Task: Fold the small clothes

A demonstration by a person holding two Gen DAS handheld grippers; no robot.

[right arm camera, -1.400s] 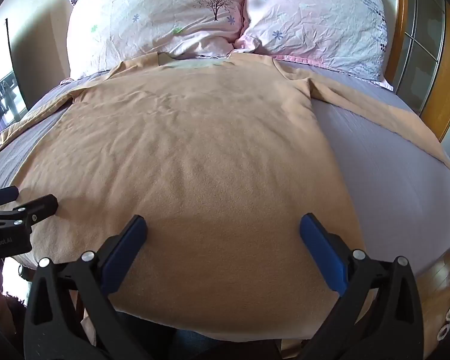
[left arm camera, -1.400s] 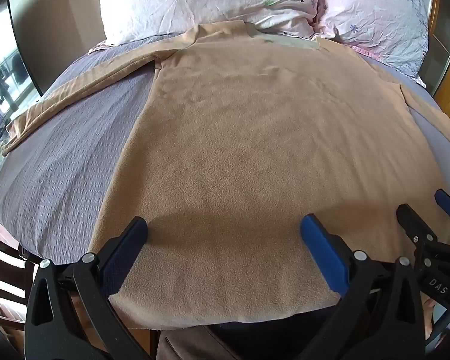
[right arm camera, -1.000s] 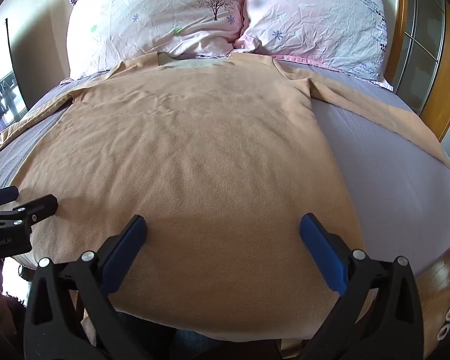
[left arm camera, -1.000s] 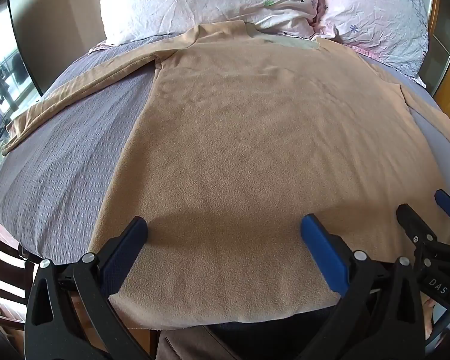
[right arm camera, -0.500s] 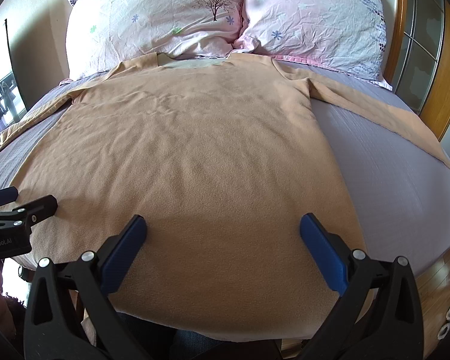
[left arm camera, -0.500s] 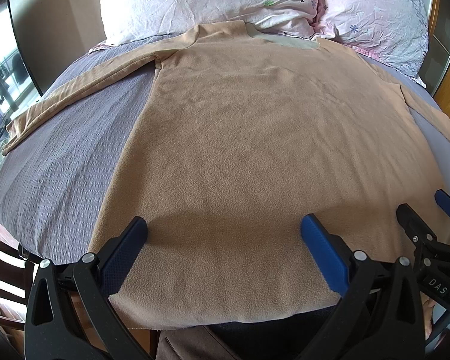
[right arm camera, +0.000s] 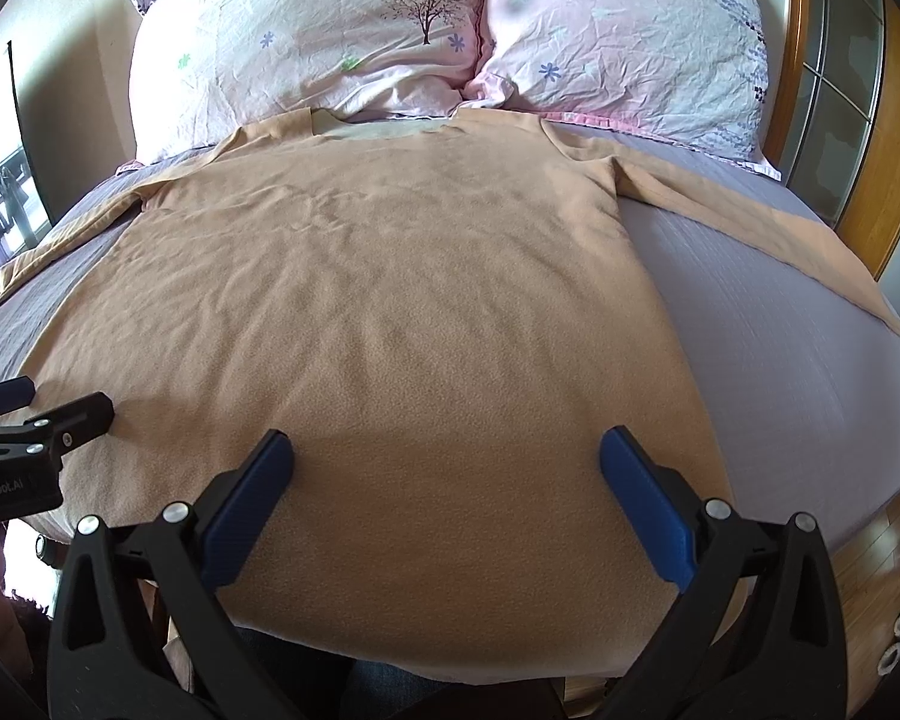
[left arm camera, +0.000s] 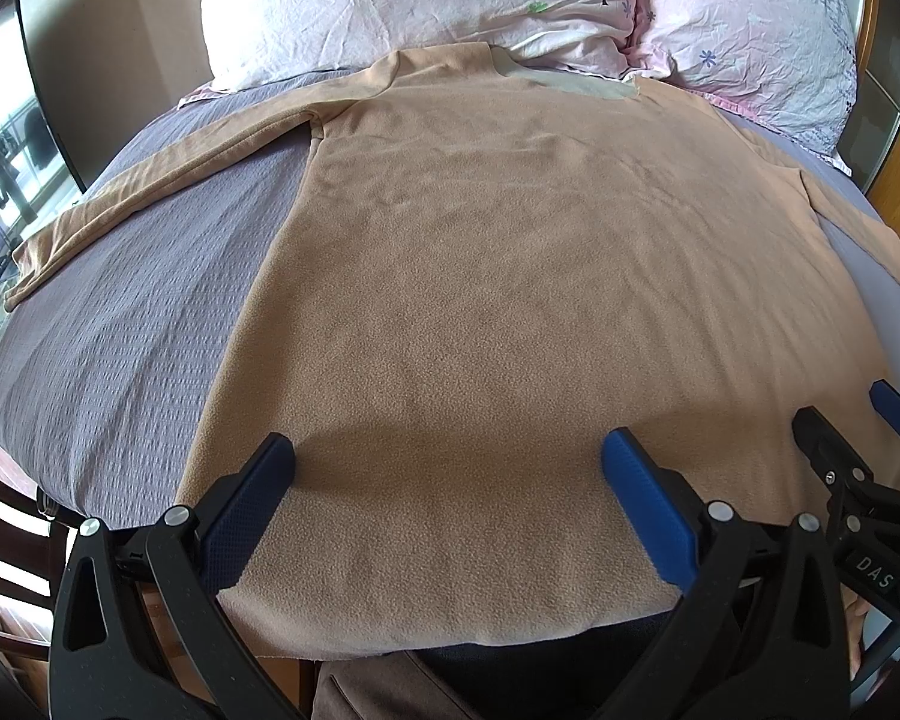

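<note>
A tan long-sleeved fleece top (left arm camera: 510, 276) lies flat on the bed, neck toward the pillows, both sleeves spread out to the sides; it also shows in the right wrist view (right arm camera: 378, 300). My left gripper (left arm camera: 450, 480) is open and empty, just above the hem on the left half. My right gripper (right arm camera: 444, 474) is open and empty, just above the hem on the right half. Each gripper shows at the edge of the other's view: the right one (left arm camera: 858, 444), the left one (right arm camera: 36, 408).
The bed has a grey-purple cover (left arm camera: 120, 324). Two floral pillows (right arm camera: 342, 42) lean at its head. A wooden frame with glass panes (right arm camera: 858, 138) stands to the right. The bed's near edge runs just under the hem.
</note>
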